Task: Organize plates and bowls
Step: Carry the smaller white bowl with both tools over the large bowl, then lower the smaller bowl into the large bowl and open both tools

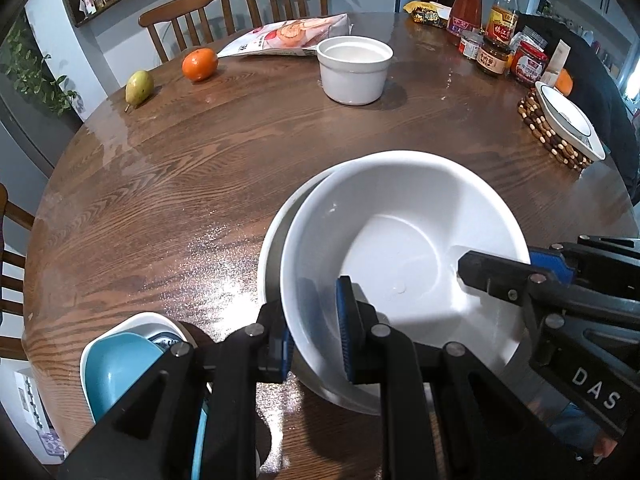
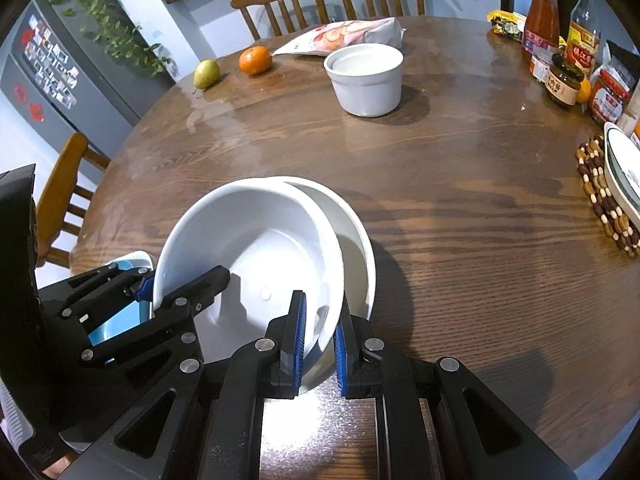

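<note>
**Both tongs clamped on one white bowl**

The white bowl (image 1: pixel 404 264) sat tilted, partly inside a second white bowl (image 1: pixel 276 240) beneath it on the round wooden surface (image 1: pixel 192 184). The left tongs (image 1: pixel 316 340) pinched its near-left rim; the right tongs (image 2: pixel 320 340) pinched the opposite rim, jaws narrow on the wall. Just left lay a blue bowl (image 1: pixel 120 364) nested in a white dish. Farther off stood a white pot (image 1: pixel 354 68), an orange (image 1: pixel 199 64) and a pear (image 1: pixel 139 87).
</note>
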